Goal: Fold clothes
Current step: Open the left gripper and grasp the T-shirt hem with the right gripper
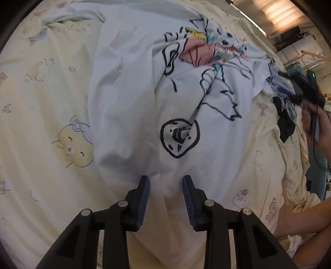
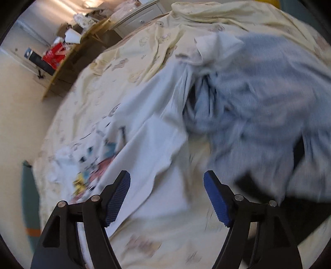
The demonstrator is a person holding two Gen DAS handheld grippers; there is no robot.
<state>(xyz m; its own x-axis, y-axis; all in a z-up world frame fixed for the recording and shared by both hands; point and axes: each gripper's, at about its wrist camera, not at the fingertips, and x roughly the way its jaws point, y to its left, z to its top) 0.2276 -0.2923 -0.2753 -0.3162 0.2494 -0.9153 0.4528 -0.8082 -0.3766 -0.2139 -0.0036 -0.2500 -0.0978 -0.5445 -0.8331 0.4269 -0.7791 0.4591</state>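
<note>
A white T-shirt (image 1: 128, 87) with a black-outlined cartoon print lies crumpled on a pale yellow bedsheet (image 1: 45, 128). My left gripper (image 1: 166, 183) points down over its near hem. The jaws stand partly apart, the cloth lies under the gap, and the pads do not press on it. In the blurred right wrist view, my right gripper (image 2: 166, 175) is wide open above a fold of the same white T-shirt (image 2: 149, 132), holding nothing. A light blue garment (image 2: 260, 93) lies bunched to its right over something dark (image 2: 246, 182).
A heap of dark and patterned clothes (image 1: 286, 118) sits at the bed's right side, beside a person's hand (image 1: 323, 132) and forearm (image 1: 306, 223). Beyond the bed are a wooden table (image 2: 68, 68) with a red bag (image 2: 54, 54) and white drawers (image 2: 140, 18).
</note>
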